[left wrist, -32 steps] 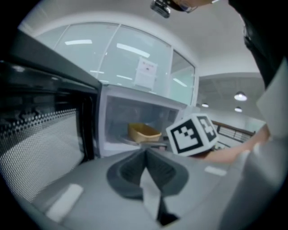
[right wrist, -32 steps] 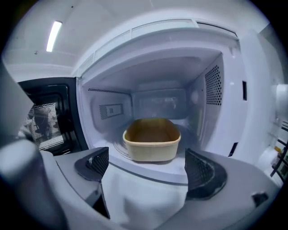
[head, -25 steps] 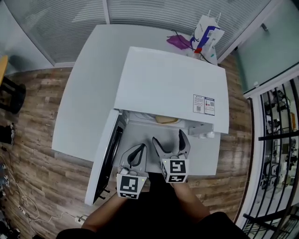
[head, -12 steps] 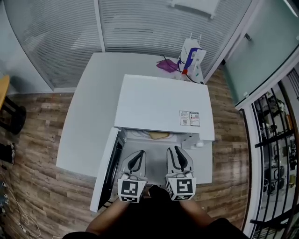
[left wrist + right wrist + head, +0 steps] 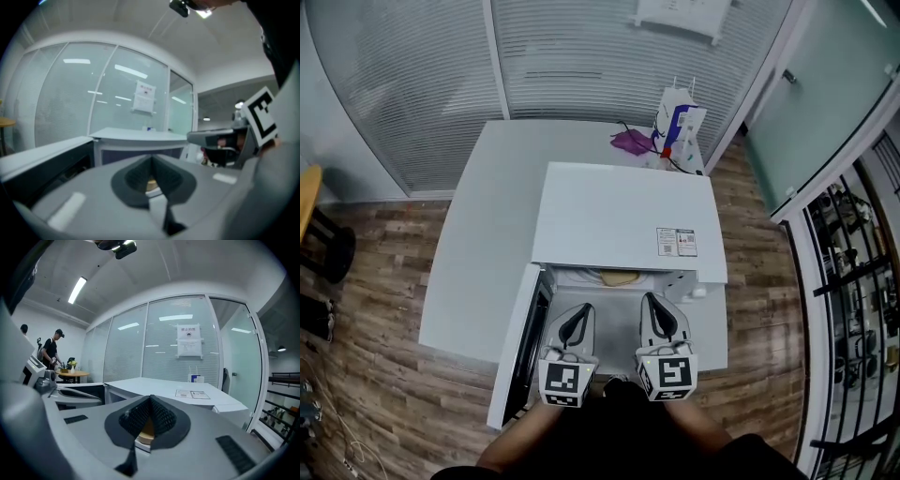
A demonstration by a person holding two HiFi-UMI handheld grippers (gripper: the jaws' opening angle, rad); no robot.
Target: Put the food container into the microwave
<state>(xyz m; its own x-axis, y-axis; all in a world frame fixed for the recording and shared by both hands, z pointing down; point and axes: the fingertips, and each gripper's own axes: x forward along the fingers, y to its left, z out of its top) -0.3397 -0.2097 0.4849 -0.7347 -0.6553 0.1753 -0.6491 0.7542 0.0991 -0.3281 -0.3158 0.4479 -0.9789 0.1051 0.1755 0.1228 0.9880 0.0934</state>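
Observation:
The white microwave (image 5: pixel 623 216) stands on a white table (image 5: pixel 478 244), its door (image 5: pixel 517 347) swung open to the left. Inside the cavity sits the food container (image 5: pixel 619 278), tan food showing in a pale tub. Both grippers hover side by side in front of the opening, pointing at it. My left gripper (image 5: pixel 574 322) is shut with nothing in it. My right gripper (image 5: pixel 657 314) is also shut and empty. In the left gripper view the container (image 5: pixel 151 182) peeks from behind the closed jaws. In the right gripper view the container (image 5: pixel 146 430) also sits just beyond the jaws.
A white and blue paper bag (image 5: pixel 677 127) and a purple wrapper (image 5: pixel 631 142) lie at the table's far right corner. Glass walls with blinds run behind. A black stool (image 5: pixel 328 248) stands at the left, a metal rack (image 5: pixel 862 309) at the right. A person (image 5: pixel 50 352) stands far off.
The right gripper, open one second ago, has shut. Both grippers have drawn back a little from the microwave opening and now sit level with each other.

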